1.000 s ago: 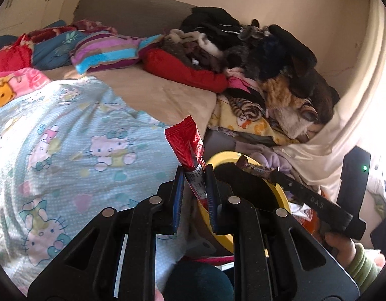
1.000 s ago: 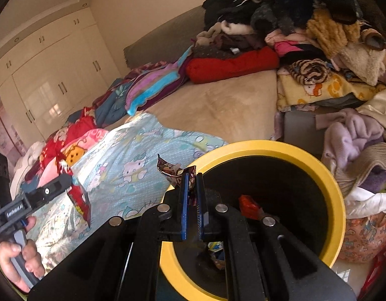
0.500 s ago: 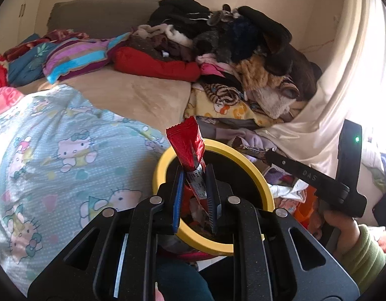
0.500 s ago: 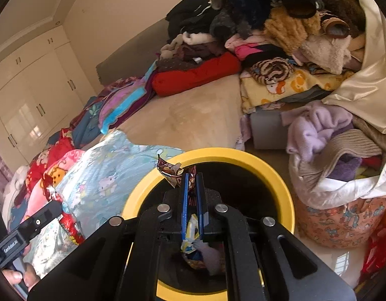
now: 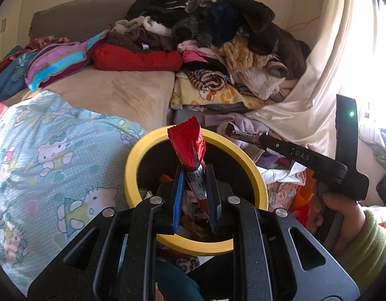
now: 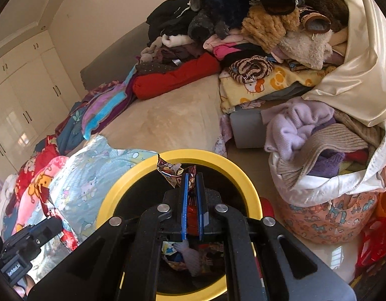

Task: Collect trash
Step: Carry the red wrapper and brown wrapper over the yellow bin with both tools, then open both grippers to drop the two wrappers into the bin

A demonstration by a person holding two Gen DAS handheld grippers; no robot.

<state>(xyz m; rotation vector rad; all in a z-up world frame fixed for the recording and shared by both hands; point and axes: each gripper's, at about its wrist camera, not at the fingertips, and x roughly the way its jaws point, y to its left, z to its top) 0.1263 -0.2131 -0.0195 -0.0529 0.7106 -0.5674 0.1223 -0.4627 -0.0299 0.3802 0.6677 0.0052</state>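
Red wrapper: your left gripper (image 5: 194,188) holds the red wrapper (image 5: 189,148) pinched at its lower end, jaws nearly closed on it; the crimped top stands free toward 12 o'clock, over the bin's mouth.
Brown wrapper: your right gripper (image 6: 192,195) has its jaws fully closed on the crumpled brown wrapper (image 6: 169,169); the loose end sticks out toward 11 o'clock, above the bin opening.
Handling: both look like thin foil film, so expect them to be feather-light, limp, crinkly and slippery. Grip the flat body, not the edge.
Bin: the yellow-rimmed bin (image 5: 132,165) sits just beside the bed (image 5: 122,95), with trash already inside.
Pose: both grippers tilt downward into the bin's mouth. Your right hand (image 5: 343,208) shows at 3 o'clock in the left view.
Risk: a wrapper may cling to a pad on release, I judge.
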